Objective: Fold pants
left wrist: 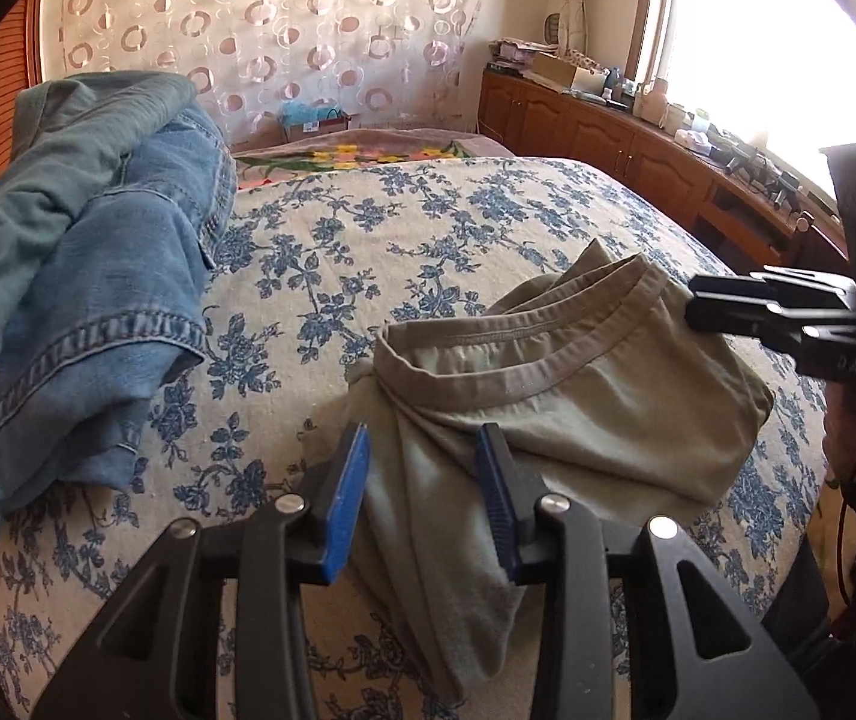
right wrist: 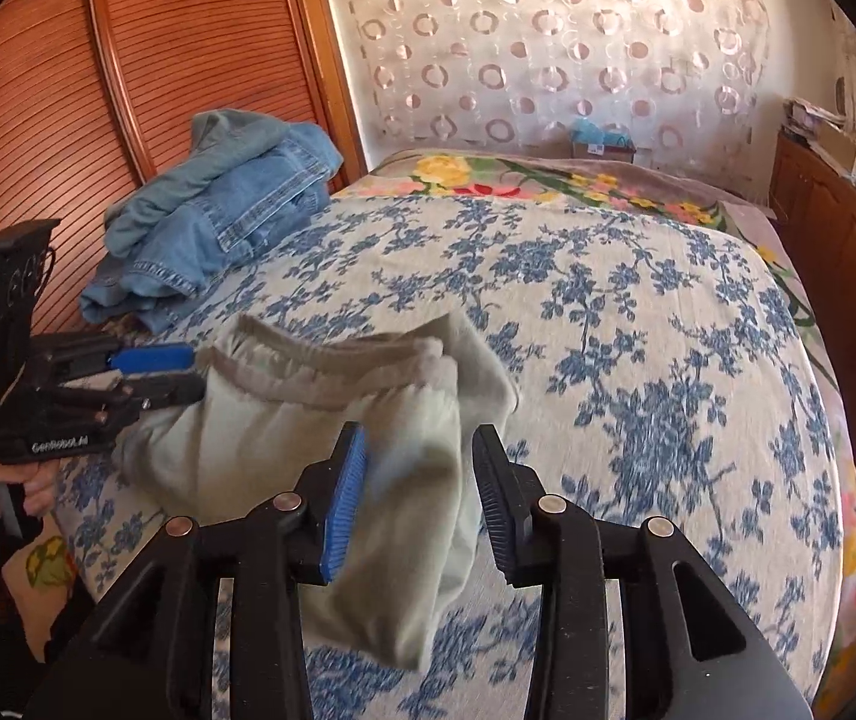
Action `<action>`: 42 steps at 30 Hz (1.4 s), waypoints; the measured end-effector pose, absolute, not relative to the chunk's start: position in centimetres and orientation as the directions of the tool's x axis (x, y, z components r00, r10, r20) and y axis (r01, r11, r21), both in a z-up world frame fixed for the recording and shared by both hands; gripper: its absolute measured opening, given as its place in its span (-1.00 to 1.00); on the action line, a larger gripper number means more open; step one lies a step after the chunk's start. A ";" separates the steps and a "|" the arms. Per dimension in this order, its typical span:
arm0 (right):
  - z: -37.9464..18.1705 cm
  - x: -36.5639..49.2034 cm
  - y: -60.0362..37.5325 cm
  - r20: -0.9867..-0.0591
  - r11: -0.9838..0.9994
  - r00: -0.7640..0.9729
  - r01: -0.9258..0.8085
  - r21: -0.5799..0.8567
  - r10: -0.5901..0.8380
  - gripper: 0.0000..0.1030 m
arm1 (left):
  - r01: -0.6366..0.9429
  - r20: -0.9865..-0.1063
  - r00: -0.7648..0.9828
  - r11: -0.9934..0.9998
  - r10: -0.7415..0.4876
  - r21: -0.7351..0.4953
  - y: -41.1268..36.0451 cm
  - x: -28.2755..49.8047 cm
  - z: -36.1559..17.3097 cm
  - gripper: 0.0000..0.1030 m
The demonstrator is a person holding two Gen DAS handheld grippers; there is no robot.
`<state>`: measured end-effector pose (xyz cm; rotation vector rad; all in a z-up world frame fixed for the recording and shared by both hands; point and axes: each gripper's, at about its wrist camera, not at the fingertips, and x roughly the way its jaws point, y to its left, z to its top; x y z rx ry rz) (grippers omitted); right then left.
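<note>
Both grippers parted over khaki pants on the bed.

Left gripper (left wrist: 422, 498) stands with its blue pads apart, the pants (left wrist: 577, 396) lying loose between and beyond them, not pinched. Right gripper (right wrist: 419, 501) is likewise spread, cloth under its gap with no clamp on it. Folded pants rest on the blue-flowered bed cover (right wrist: 637, 324), waistband up. Denim clothes (right wrist: 218, 210) are heaped well apart, near the wooden wardrobe (right wrist: 68, 90).
</note>
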<state>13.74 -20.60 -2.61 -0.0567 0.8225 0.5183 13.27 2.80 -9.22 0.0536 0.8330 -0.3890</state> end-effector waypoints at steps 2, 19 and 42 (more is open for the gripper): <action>-2.7 14.7 -20.3 -0.719 0.871 0.554 -0.467 0.148 0.420 -0.29 | 0.354 -0.731 0.605 0.929 -0.315 -0.107 2.8 13.2 -9.3 -0.30; -3.8 18.2 -20.3 -0.734 0.903 0.574 -0.412 0.123 0.362 -0.93 | 0.353 -0.736 0.598 0.929 -0.316 -0.113 2.7 13.6 -9.8 -0.30; -4.7 13.1 -21.6 -0.749 0.902 0.561 -0.416 0.112 0.352 -0.26 | 0.304 -0.689 0.664 0.947 -0.291 -0.108 4.5 13.9 -7.2 -1.00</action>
